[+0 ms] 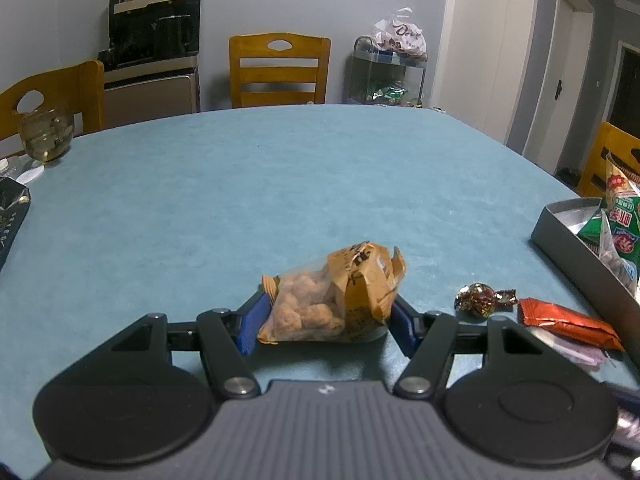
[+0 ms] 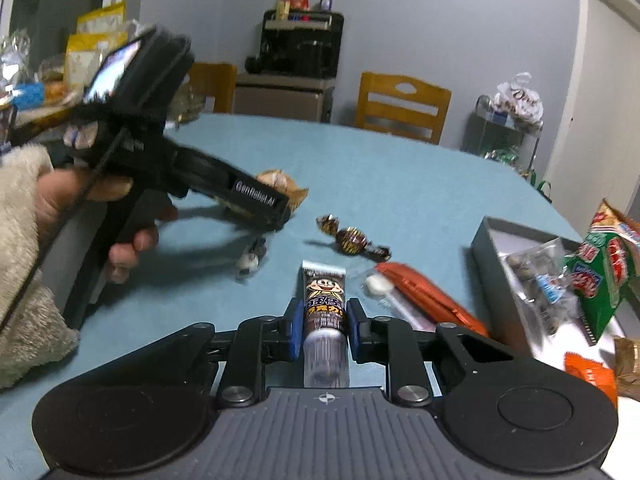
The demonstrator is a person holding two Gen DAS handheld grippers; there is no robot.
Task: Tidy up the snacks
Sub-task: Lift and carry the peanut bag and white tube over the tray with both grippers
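My left gripper (image 1: 326,322) is shut on a tan bag of puffed snacks (image 1: 332,300), held just above the blue tablecloth (image 1: 260,184). In the right wrist view that bag (image 2: 280,184) shows behind the left gripper's body (image 2: 256,200). My right gripper (image 2: 323,326) is shut on a brown cartoon-print tube snack (image 2: 325,312). A grey tray (image 1: 576,252) at the right holds green and clear snack packs (image 2: 600,276). A foil-wrapped candy (image 2: 352,240), an orange packet (image 2: 432,300) and a white lollipop (image 2: 378,285) lie on the cloth.
A small black-and-white wrapped candy (image 2: 252,258) lies under the left gripper. Wooden chairs (image 1: 280,70) stand at the table's far side. A glass jar (image 1: 46,136) and a dark box (image 1: 10,216) sit at the left. More orange packets (image 2: 592,376) lie at the right edge.
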